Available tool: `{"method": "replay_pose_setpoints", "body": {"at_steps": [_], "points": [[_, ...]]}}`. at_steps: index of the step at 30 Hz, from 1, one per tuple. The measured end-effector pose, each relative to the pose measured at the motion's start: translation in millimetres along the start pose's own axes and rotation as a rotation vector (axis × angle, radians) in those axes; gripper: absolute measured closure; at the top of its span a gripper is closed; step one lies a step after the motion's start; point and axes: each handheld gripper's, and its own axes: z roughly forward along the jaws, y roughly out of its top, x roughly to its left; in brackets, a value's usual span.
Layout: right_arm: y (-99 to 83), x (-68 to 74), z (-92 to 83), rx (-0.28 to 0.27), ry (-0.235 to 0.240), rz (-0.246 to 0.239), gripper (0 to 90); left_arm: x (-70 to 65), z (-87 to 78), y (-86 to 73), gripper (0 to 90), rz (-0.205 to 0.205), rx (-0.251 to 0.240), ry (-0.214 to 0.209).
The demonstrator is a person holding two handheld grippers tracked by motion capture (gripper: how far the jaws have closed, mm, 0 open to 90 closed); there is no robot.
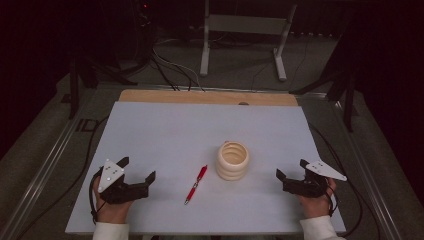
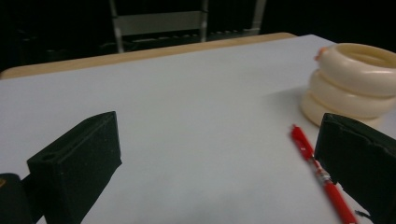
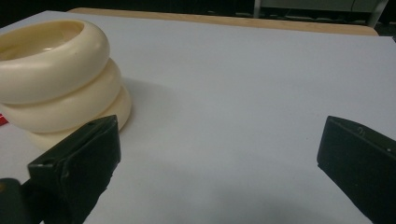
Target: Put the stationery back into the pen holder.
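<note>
High view: my left tongs (image 1: 138, 169) sit lower left of the frame, jaws spread wide, nothing between them, resting low over the white tabletop (image 1: 165, 130). My right tongs (image 1: 290, 168) are lower right, jaws also apart & empty. Both hands come in from the bottom edge w/ white sleeves. The red pen (image 1: 195, 184) lies flat just below center, slanted, its upper end toward the upper right. Just right of it & a bit higher stands the cream ribbed cup (image 1: 233, 160), upright, mouth open to the top. Pen & cup are near each other but not touching. Pen is closer to my left tongs; cup sits roughly between the two tongs, well apart from each. A grey metal stand (image 1: 240, 30) is on the floor at top center, beyond the tabletop's wooden far edge.

Left gripper view: my two black jaws rise at lower left & lower right, wide open, bare white surface between. The pen (image 2: 317, 175) runs along the lower right, partly hidden behind the right-hand jaw. Cup (image 2: 352, 86) stands at the right edge, upper half of frame.

Right gripper view: jaws again far apart, lower left & lower right, gripping nothing. Cup (image 3: 56, 79) fills the upper left, just behind the left-hand jaw; can't tell if they touch.
</note>
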Motion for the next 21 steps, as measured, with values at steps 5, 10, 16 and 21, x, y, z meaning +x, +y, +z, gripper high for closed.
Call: {"method": "replay_pose_setpoints", "body": {"at_steps": [5, 10, 16, 21], "points": [[-0.7, 0.4, 0.2, 0.003, 0.001, 0.0, 0.0, -18.2, 14.9, 0.8, 2.5, 0.002, 0.034, -0.077], [-1.1, -0.1, 0.4, 0.001, 0.0, 0.006, 0.0, -40.0, 31.6, 3.4, 2.5, 0.025, 0.078, -0.128], [-2.3, 1.3, 1.8, 0.008, 0.003, 0.0, 0.0, -60.6, 47.6, 2.4, 16.4, 0.036, 0.126, -0.163], [-2.2, -0.1, 1.3, 0.005, 0.0, 0.003, 0.0, -72.6, 57.6, -5.7, 39.4, 0.021, 0.153, -0.216]]}}
